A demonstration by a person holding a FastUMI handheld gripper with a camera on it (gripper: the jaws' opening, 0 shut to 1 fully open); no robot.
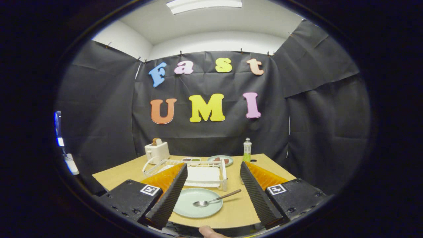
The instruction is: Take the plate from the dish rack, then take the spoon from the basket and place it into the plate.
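Pale green plate (pixel 185 211) bearing the spoon (pixel 214 199) lies between the tool's (pixel 213 195) spread, empty fingers.

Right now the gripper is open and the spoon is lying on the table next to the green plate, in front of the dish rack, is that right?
Not quite. The spoon lies in the green plate, its handle sticking out over the rim, not beside it on the table. The rest holds: the gripper is open, and the plate sits in front of the dish rack, as the gripper view shows.

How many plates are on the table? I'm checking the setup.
2: a pale green plate holding the spoon between the open hand-held gripper's fingers, and another plate beyond the dish rack, beside the bottle.
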